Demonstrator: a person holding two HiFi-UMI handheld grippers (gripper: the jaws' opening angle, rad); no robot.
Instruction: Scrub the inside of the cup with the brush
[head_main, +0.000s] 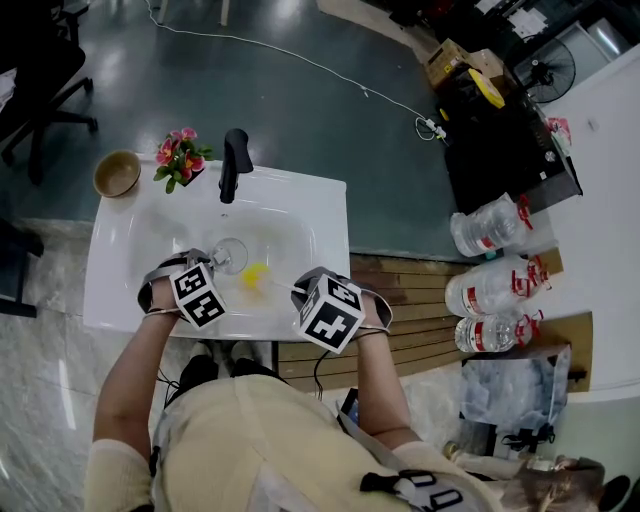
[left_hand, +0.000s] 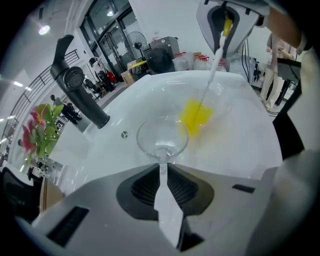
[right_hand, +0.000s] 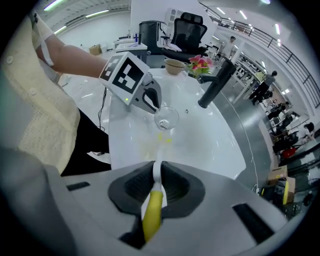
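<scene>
Brush (head_main: 256, 276) runs lengthwise from right gripper (head_main: 298, 290) toward cup (head_main: 230, 255), bristles leftward.

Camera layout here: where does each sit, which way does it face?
Head view: on the person's head, looking steeply down at the sink; shows both forearms, torso, left gripper and right gripper.
Left gripper view: on the left gripper, looking along its jaws, shut on the glass stem, toward the faucet and brush.
Right gripper view: on the right gripper, jaws shut on the brush handle, facing the person's left forearm and torso.
Shared: both gripper views show the glass, faucet and the opposite gripper.
</scene>
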